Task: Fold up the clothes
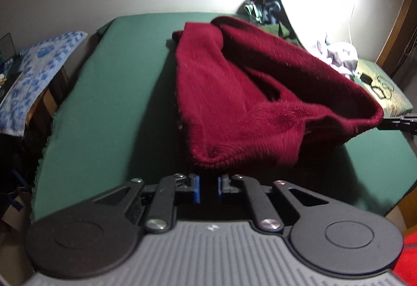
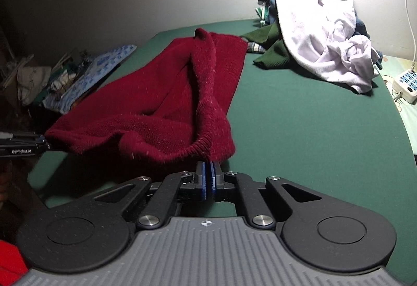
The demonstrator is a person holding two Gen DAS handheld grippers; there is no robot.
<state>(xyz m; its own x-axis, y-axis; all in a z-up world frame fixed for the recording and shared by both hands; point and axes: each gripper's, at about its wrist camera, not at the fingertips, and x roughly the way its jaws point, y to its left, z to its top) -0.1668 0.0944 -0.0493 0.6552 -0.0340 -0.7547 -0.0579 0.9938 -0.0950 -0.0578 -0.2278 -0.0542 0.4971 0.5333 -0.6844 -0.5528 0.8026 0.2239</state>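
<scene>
We are holding a dark red sweater (image 2: 161,93) over the green counter (image 2: 312,129), its far end lying on the cloth and its near hem lifted between both grippers. The right gripper (image 2: 208,176) has its jaws pressed together, pinching the ribbed hem. In the left view the left gripper (image 1: 208,185) shows its jaws slightly spread just below the hem; the right view suggests it is touching the other corner, though we cannot tell how firmly. To fold well, we are judging that both corners need level height and even tension, clear of the pile of clothes (image 2: 320,51) behind.
</scene>
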